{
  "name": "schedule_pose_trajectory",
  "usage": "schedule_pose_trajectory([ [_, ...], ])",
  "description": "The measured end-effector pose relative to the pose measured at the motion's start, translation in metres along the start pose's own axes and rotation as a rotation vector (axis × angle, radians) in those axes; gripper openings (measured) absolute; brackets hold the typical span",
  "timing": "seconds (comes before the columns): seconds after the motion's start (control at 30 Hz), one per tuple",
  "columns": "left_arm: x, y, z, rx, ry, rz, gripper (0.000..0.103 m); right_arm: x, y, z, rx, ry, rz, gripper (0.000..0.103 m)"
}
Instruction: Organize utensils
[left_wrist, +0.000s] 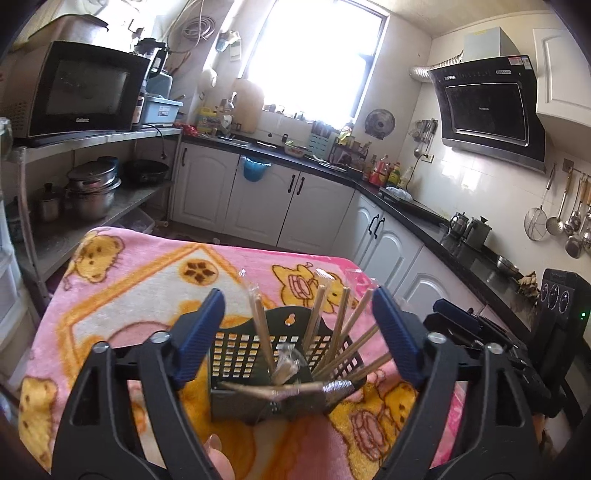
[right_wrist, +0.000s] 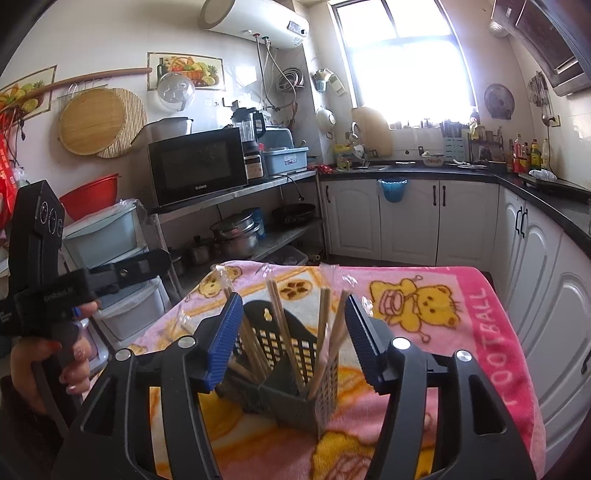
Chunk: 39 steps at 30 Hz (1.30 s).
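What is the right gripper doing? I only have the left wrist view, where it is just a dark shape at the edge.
Observer: The right gripper is open, with its fingers on either side of the holder and gripping nothing.
Operator: Does the left gripper show from there?
Observer: Yes. A hand holds the left gripper by its handle at the frame's left, beside the blanket.
Operator: Is there anything on the blanket that I miss?
Observer: Its right border is red and reads FOOTBALL.
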<state>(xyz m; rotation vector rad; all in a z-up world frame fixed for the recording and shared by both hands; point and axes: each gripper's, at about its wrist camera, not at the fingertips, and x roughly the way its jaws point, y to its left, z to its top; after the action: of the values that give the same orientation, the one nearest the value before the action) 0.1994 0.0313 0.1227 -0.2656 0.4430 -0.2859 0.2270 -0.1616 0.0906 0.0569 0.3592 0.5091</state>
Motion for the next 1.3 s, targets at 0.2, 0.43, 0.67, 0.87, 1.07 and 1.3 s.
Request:
schedule_pose_trajectory([
  [0.2, -0.016, -0.004, -0.018, 0.014, 0.037, 0.012, 0.092, -0.022, 0.007, -0.013, -0.01, 0.01, 0.009, 0.076],
  [0.43, -0.023, -0.011, -0.044, 0.03, 0.073, 0.037, 0.092, -0.035, 0.014, -0.031, -0.008, 0.024, -0.005, 0.09],
  [0.67, -0.025, -0.01, -0.069, 0.028, 0.101, 0.059, 0.092, -0.04, 0.016, -0.055, -0.004, 0.054, -0.022, 0.094],
  [0.87, -0.022, -0.005, -0.091, 0.02, 0.124, 0.087, 0.092, -0.034, 0.015, -0.081, 0.022, 0.1, -0.027, 0.094],
  [1.07, -0.021, 0.003, -0.111, -0.001, 0.111, 0.119, 0.092, -0.032, 0.015, -0.101, 0.035, 0.11, -0.035, 0.095],
  [1.3, -0.023, 0.003, -0.126, 0.0, 0.083, 0.145, 0.092, -0.033, 0.014, -0.121, 0.044, 0.087, -0.062, 0.096],
])
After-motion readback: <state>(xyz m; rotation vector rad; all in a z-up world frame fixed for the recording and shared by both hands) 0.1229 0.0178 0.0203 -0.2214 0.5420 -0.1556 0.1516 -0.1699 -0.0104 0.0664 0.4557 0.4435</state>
